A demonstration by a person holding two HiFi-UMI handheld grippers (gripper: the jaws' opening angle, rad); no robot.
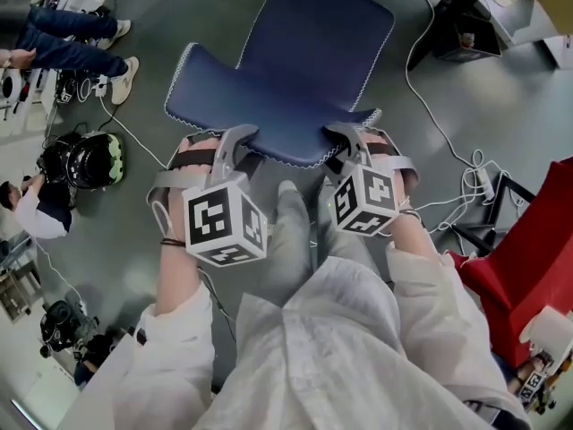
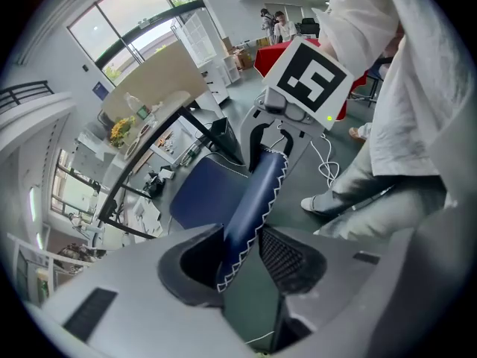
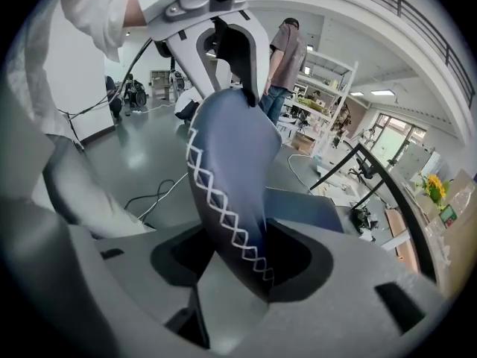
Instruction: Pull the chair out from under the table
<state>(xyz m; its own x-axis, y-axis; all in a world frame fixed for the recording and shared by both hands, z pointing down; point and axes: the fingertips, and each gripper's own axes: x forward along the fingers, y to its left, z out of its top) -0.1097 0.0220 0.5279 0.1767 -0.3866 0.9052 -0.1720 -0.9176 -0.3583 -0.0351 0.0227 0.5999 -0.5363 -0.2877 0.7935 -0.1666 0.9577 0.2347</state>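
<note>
The left tool (image 1: 235, 147) and the right tool (image 1: 351, 143) are each pinching the backrest's top edge of the blue chair (image 1: 304, 52), one near either end, likely for a straight pull, while the chair is standing on open floor (image 1: 161, 177), well apart from the desk (image 2: 158, 69).

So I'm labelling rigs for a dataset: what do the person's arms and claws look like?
Both the left claw and right claw are grey plastic with dark pads; each carries a white cube with black square markers. The sleeves are white and loose. A thin black band circles the left wrist.
</note>
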